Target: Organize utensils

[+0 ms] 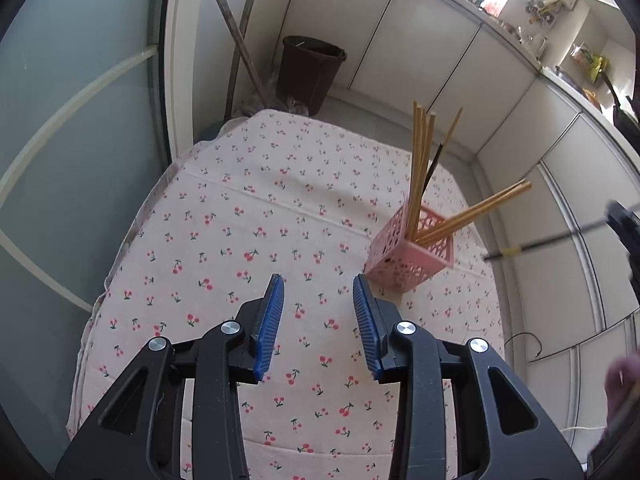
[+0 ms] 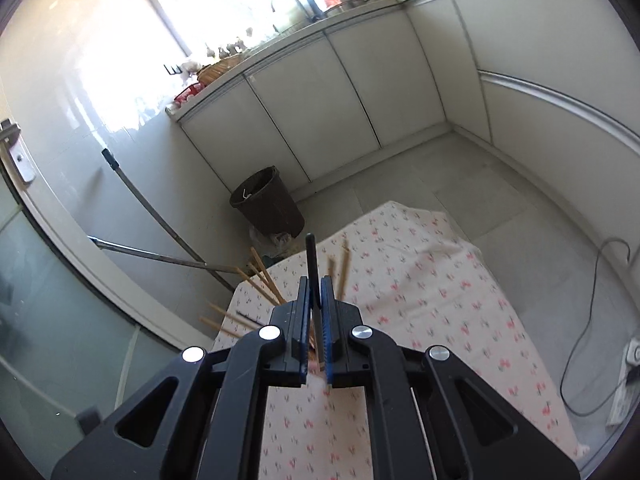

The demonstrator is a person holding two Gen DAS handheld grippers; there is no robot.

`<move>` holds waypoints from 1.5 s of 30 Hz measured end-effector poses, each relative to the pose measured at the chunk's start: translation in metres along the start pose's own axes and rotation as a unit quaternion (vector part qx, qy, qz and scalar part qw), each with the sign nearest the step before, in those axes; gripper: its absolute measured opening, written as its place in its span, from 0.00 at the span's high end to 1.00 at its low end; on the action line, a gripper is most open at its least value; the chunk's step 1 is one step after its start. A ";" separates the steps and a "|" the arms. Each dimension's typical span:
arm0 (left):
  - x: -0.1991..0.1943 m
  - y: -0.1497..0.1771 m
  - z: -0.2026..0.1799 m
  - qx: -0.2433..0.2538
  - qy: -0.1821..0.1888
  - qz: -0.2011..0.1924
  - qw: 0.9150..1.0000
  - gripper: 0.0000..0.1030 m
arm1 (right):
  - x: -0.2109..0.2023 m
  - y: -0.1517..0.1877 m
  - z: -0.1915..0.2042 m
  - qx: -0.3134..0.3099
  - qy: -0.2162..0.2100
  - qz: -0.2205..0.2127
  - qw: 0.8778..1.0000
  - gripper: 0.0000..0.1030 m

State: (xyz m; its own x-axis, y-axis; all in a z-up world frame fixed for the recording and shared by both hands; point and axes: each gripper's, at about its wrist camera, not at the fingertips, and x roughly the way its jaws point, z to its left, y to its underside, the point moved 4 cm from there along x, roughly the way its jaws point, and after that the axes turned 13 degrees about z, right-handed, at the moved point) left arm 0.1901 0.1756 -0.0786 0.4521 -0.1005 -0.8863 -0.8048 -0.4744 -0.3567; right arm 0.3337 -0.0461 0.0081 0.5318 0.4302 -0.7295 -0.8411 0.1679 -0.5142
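A pink lattice basket [image 1: 408,264] stands on the cherry-print tablecloth [image 1: 240,220], right of my left gripper [image 1: 318,280]. Several wooden chopsticks [image 1: 420,160] and one dark one lean out of it. My left gripper hovers over the cloth, open, with nothing between its blue pads. My right gripper [image 2: 315,280] is shut on a black chopstick [image 2: 311,256] that sticks out forward past its tips. In the left wrist view that chopstick [image 1: 536,246], with a yellow band, reaches in from the right edge toward the basket. In the right wrist view the wooden chopsticks [image 2: 264,276] fan out just beyond the fingers.
A dark waste bin [image 1: 310,72] stands on the floor past the table's far end, beside leaning mop handles [image 1: 236,40]. White cabinets line the far walls. A cable [image 2: 592,320] and power strip [image 2: 628,364] lie on the floor to the right.
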 end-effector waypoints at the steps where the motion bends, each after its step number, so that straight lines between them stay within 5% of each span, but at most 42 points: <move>1: 0.000 -0.001 0.001 -0.001 0.006 0.003 1.000 0.66 | 0.006 -0.003 0.004 0.000 0.004 0.002 1.000 0.95; 9: 0.002 -0.003 -0.002 0.000 0.017 0.006 1.000 0.66 | 0.072 0.008 0.007 0.000 0.020 0.034 0.999 0.78; 19: -0.017 0.009 -0.038 0.060 0.015 -0.040 0.997 0.64 | 0.046 0.067 -0.005 -0.074 0.094 0.046 0.992 0.70; 25: -0.021 0.029 -0.057 0.106 -0.020 -0.064 0.992 0.57 | 0.025 0.107 -0.023 -0.087 0.115 0.045 0.989 0.53; 33: -0.024 0.063 -0.073 0.143 -0.034 -0.076 0.986 0.48 | -0.005 0.144 -0.046 -0.074 0.133 0.045 0.987 0.48; 40: -0.037 0.093 -0.072 0.154 -0.036 -0.087 0.984 0.25 | -0.033 0.167 -0.055 -0.061 0.146 0.025 0.987 0.31; 45: -0.047 0.109 -0.070 0.150 -0.034 -0.094 0.984 0.18 | -0.049 0.180 -0.060 -0.055 0.166 0.011 0.985 0.28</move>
State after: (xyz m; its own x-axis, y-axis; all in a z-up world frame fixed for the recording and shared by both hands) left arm 0.1082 0.0672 -0.0552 0.5848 0.0271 -0.8107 -0.7919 -0.1977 -0.5778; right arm 0.1620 -0.0896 -0.0761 0.5325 0.1166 -0.8384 -0.8463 0.0560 -0.5297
